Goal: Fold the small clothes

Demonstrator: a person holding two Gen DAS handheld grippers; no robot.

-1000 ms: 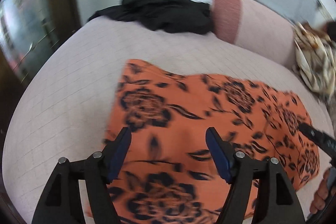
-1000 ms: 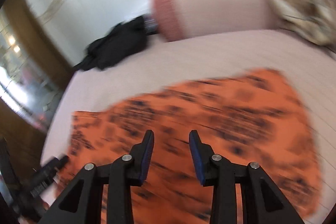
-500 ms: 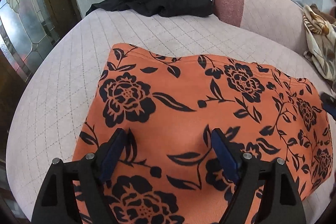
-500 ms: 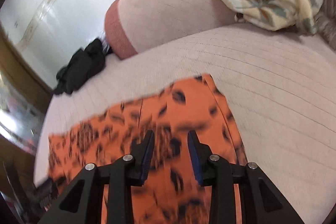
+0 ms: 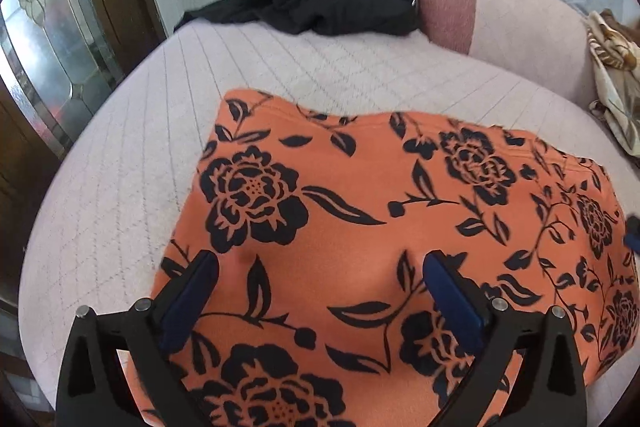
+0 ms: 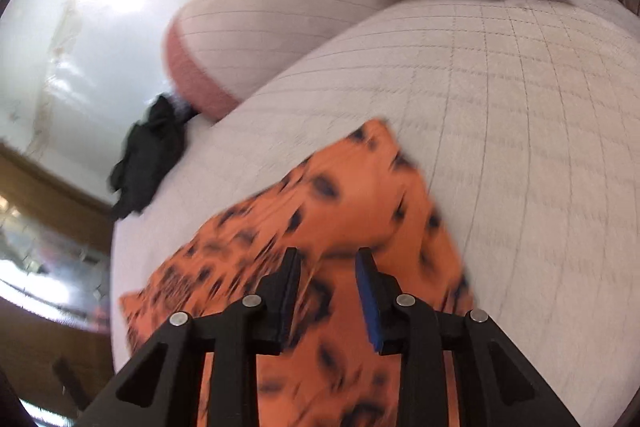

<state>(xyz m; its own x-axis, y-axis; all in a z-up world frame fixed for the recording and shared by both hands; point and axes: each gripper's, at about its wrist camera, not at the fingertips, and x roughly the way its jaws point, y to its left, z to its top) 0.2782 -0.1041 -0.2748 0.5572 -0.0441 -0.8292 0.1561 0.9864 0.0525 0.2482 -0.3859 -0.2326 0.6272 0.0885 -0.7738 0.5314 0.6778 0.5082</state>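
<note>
Since a second ago I've pushed my right gripper toward the orange floral garment's right end; it lies flat on the pink quilted cushion, long axis left-right. Left gripper gapes wide, right's narrowly parted, both empty

On my left claw I see two matte black fingers with triangular cut-outs near the lower corners of the frame. Each finger carries a flat dark blue pad on its inner face and two round silver screw heads on top. My right claw has the same black frame, blue pads and silver screws, filling the lower middle of its frame.
</note>
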